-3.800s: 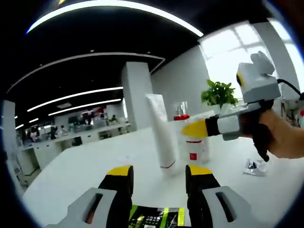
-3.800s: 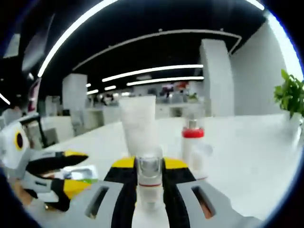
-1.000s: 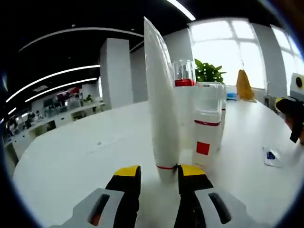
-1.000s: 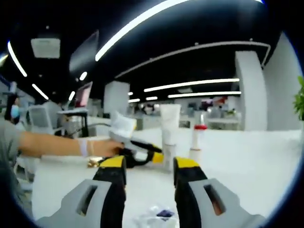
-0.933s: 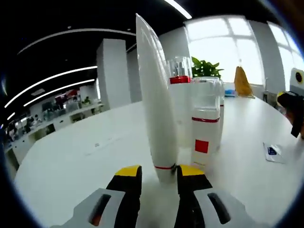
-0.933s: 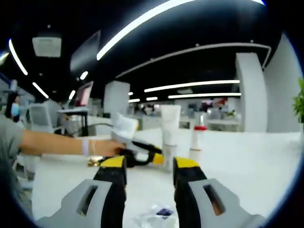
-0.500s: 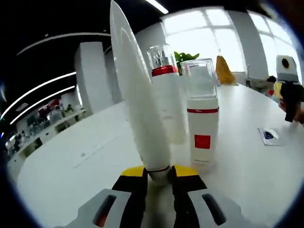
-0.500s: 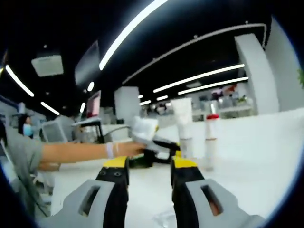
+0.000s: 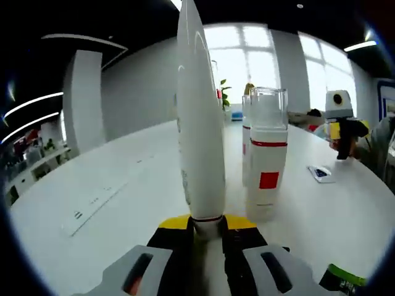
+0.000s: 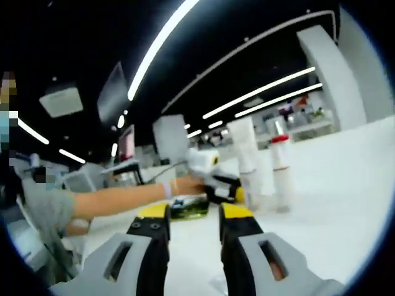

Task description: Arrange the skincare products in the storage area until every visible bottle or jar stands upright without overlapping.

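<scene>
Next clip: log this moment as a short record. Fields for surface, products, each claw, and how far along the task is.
surface: white table
products: white tube, upright; clear-capped bottle with red square beside it, upright; another bottle behind it, mostly hidden
left claw: shut on the tube's base
right claw: open, empty, held off from the group
other: small packet lying on the table
task status: visible products upright; tube not yet released
</scene>
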The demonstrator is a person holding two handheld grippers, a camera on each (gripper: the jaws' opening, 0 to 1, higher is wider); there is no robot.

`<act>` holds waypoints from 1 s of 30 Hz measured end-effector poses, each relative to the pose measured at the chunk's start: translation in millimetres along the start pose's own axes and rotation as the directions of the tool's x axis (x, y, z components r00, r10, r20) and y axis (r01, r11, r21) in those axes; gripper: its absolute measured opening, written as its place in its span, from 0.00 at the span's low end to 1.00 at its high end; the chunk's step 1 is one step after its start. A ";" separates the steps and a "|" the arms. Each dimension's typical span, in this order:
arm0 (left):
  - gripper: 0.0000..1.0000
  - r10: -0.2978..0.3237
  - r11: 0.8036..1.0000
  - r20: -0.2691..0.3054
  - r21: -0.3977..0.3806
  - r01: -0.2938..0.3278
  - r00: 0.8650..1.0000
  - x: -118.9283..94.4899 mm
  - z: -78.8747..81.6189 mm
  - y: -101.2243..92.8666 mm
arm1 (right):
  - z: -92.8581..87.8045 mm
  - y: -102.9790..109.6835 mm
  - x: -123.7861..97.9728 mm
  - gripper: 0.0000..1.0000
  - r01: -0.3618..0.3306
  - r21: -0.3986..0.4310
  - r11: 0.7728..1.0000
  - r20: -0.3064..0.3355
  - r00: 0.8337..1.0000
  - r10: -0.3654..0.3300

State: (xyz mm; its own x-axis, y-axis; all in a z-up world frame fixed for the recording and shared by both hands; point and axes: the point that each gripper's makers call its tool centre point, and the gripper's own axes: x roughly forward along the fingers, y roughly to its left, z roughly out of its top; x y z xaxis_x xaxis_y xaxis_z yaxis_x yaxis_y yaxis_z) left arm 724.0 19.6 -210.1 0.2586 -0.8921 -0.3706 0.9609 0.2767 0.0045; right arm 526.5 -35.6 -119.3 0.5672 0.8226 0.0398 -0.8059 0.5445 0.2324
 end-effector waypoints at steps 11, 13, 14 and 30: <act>0.33 0.099 0.994 -0.023 -0.036 -0.100 0.995 5.8 0.8 12.8 | -10.9 3.0 1.9 0.30 -0.018 0.023 1.000 -0.035 0.999 0.019; 0.37 0.117 0.992 -0.007 -0.050 -0.117 0.993 -0.3 3.5 16.0 | -11.7 2.9 1.7 0.30 -0.017 0.023 1.000 -0.037 0.999 0.017; 0.37 0.117 0.992 -0.002 -0.053 -0.117 0.993 -3.0 4.3 15.7 | -11.9 3.3 1.8 0.30 -0.018 0.024 1.000 -0.038 0.999 0.019; 0.44 0.335 0.942 0.075 -0.037 -0.333 0.939 -121.6 9.3 -15.0 | -27.3 28.1 15.8 0.40 -0.070 -0.036 0.997 -0.116 0.991 0.066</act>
State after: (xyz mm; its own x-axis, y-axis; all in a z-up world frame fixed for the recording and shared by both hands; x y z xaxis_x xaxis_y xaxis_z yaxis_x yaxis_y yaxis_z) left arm 679.1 120.6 -156.5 0.5719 -0.7722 -0.2770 0.8158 0.5707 0.0937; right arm 508.1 -2.8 -138.8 0.4892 0.8702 -0.0584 -0.8495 0.4906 0.1942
